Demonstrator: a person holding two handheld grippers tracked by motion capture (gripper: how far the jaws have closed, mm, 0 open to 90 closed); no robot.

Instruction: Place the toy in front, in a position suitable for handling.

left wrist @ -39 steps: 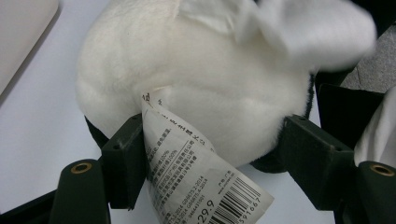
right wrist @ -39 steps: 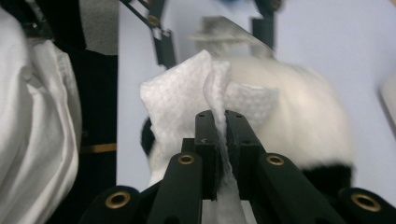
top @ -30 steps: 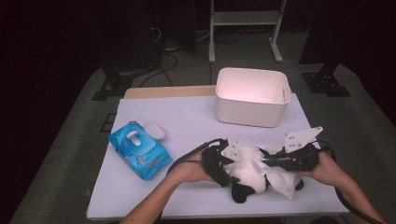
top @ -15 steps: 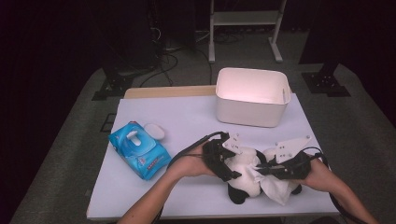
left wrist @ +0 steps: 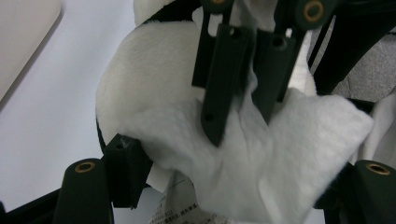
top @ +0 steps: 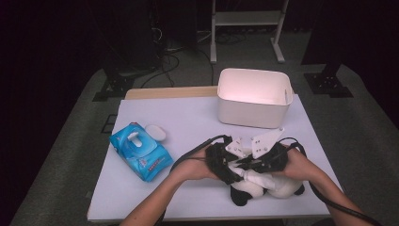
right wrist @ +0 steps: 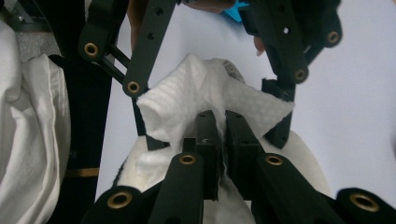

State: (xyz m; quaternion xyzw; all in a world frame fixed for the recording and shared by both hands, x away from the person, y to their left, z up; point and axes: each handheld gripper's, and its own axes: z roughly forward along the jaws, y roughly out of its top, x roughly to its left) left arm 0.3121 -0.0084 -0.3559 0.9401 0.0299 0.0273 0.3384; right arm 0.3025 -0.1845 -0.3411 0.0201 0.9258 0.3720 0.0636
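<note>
Dark room, pale table (top: 188,127) w/ grey floor around it. Near the front edge lies a black-and-white plush toy (top: 263,186), mostly hidden under hands & both tools, so its shape is hard to read. Right gripper (right wrist: 223,122): jaws nearly closed, pinching a white wipe (right wrist: 196,100) draped on the toy. Left gripper (left wrist: 236,186): jaws wide apart, straddling wipe & toy; can't tell if the pads touch. Further off: blue wipes pack (top: 140,150) w/ lid open at left, white bin (top: 254,101) behind, nothing between them & the toy.
</note>
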